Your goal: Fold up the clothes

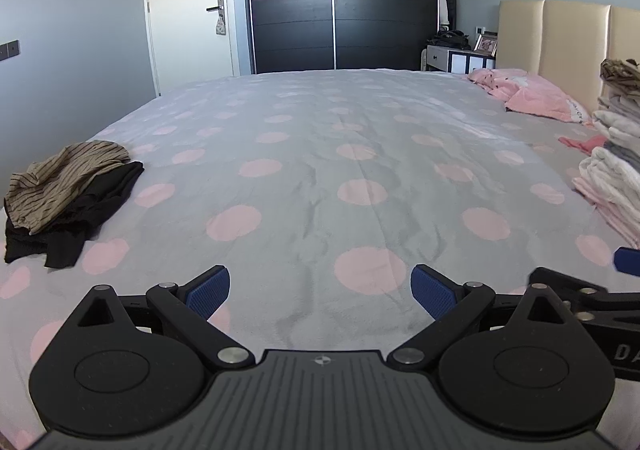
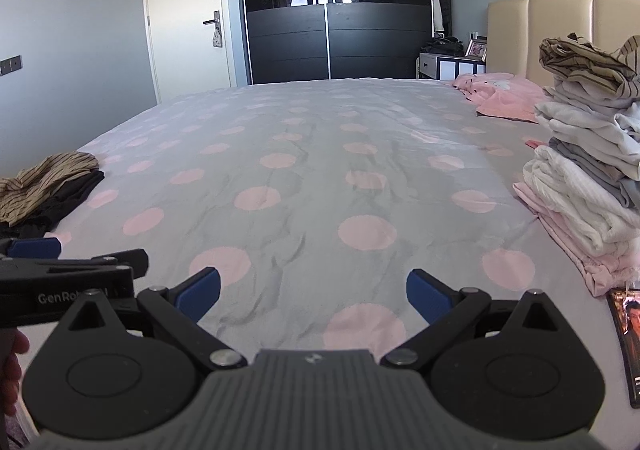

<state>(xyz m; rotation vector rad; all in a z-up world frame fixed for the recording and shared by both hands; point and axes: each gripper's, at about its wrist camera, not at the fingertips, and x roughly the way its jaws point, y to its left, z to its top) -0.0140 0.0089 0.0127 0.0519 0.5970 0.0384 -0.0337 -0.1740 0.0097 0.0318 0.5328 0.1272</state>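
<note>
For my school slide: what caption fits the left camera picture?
Open left gripper over the polka-dot bed, unfolded clothes left, folded stack right.

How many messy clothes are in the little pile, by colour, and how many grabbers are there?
Striped tan garment: 1
Black garment: 1
Open grippers, left gripper and right gripper: 2
Total: 4
The folded stack has too many hidden layers to count surely.

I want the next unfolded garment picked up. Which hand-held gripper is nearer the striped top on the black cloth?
Left. The left hand-held gripper has the striped top just to its left; the right hand-held gripper sits farther right, nearer the folded stack.
</note>
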